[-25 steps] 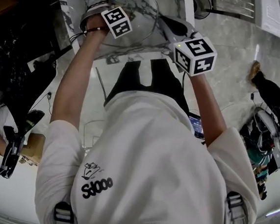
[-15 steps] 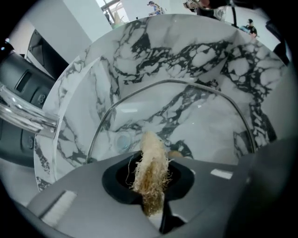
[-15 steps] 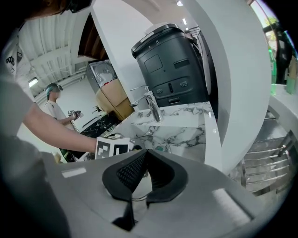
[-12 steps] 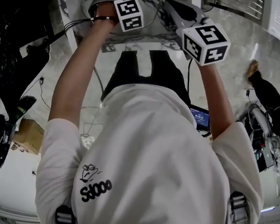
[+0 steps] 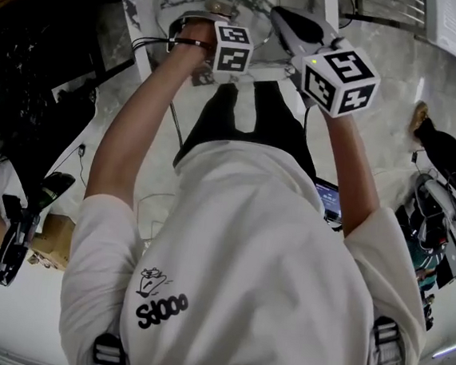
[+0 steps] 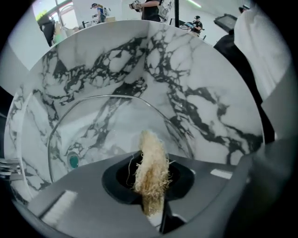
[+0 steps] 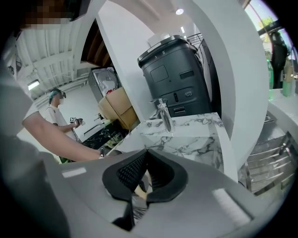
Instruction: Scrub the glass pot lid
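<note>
Scrubber [image 6: 150,158] was pinched tight in my left claw [image 6: 149,186], a pale fibrous thing standing up out of the jaws, long axis running from the bottom toward the middle of the frame. The lid [image 6: 111,130] sat just past it in the marble sink [image 6: 205,88], filling the centre and left of the left gripper view, with its rim arcing over the scrubber's tip. So the glass lay straight ahead and a bit left of that claw. It was close, though I couldn't say if the fibres were touching it. Left was clearly the nearer one to the glass face. My guess is the next stroke needed a short push forward and a sweep toward lower left, where a teal spot [image 6: 73,161] showed through the glass (knob or drain, couldn't tell).

My right claw [image 7: 145,179] was narrow, jaws almost together with something shiny and a pale bit wedged low in the gap. I'd judge that was the lid's rim, but that view only showed a tap [image 7: 164,116] and counter beyond. The head view filled it in: right claw reaching toward the rim's curve at the top edge.
</note>
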Demonstrator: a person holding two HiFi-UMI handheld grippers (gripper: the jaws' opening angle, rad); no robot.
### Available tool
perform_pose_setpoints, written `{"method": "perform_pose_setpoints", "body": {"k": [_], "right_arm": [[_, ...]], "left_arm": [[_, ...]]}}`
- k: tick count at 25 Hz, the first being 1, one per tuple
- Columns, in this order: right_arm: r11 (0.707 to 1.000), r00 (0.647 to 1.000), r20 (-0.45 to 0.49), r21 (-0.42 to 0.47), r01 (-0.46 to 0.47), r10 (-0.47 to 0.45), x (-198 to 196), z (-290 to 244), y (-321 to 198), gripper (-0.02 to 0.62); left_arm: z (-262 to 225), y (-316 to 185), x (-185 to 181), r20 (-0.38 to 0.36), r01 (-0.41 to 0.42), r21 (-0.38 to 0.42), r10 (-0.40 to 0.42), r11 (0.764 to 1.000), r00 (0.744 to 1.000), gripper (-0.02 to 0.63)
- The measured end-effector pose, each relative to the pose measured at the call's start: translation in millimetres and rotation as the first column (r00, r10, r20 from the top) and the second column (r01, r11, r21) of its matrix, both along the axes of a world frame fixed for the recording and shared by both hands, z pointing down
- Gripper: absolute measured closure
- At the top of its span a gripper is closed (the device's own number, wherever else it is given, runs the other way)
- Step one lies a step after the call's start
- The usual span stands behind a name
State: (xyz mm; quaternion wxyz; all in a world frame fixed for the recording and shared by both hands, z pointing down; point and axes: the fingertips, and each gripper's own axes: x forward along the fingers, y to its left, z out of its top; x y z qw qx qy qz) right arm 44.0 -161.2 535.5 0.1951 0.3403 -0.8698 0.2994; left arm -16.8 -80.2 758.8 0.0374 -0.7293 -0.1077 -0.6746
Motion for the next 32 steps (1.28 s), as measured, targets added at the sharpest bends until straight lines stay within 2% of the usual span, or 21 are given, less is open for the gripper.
{"method": "perform_pose_setpoints", "body": {"k": [2, 6, 9, 14, 17, 19, 22, 25, 28, 32], "right_arm": [[1.0, 1.0, 0.019, 0.017, -0.02, 0.019, -5, -13, 6, 0.592], [0.997, 0.998, 0.027, 0.041, -0.061, 0.06, -6, -29, 18, 0.592], [0.995, 0.996, 0.021, 0.05, -0.084, 0.083, -4, -35, 28, 0.592], [0.992, 0.995, 0.013, 0.076, -0.097, 0.096, -5, -47, 44, 0.592], [0.989, 0.995, 0.009, 0.106, -0.103, 0.102, -6, -59, 46, 0.592], [0.986, 0.995, 0.007, 0.134, -0.102, 0.102, -8, -70, 44, 0.592], [0.977, 0.994, 0.009, 0.182, -0.11, 0.11, -8, -90, 39, 0.592], [0.963, 0.993, 0.005, 0.243, -0.116, 0.118, -7, -112, 31, 0.592], [0.949, 0.994, -0.01, 0.297, -0.103, 0.11, -9, -131, 30, 0.592], [0.925, 0.994, -0.025, 0.37, -0.086, 0.102, -14, -157, 29, 0.592]], "left_arm": [[-1, 8, -3, 0.0, 0.0, -0.052, 0.0, 0.999, 1.0, 0.551], [-6, 25, -8, -0.021, 0.057, -0.162, -0.061, 0.985, 0.998, 0.551], [-12, 34, -12, -0.039, 0.056, -0.214, -0.066, 0.975, 0.997, 0.551], [-25, 36, -18, -0.062, 0.068, -0.176, -0.08, 0.982, 0.995, 0.551], [-47, 22, -13, -0.14, 0.139, -0.102, -0.153, 0.985, 0.978, 0.551], [-66, 3, -15, -0.199, 0.218, -0.031, -0.219, 0.976, 0.955, 0.551], [-102, -25, -22, -0.28, 0.331, 0.062, -0.302, 0.942, 0.911, 0.551], [-146, -53, -25, -0.387, 0.432, 0.134, -0.354, 0.892, 0.851, 0.551], [-190, -73, -31, -0.482, 0.501, 0.212, -0.356, 0.839, 0.8, 0.551], [-251, -90, -36, -0.606, 0.589, 0.253, -0.349, 0.768, 0.715, 0.551]]}}
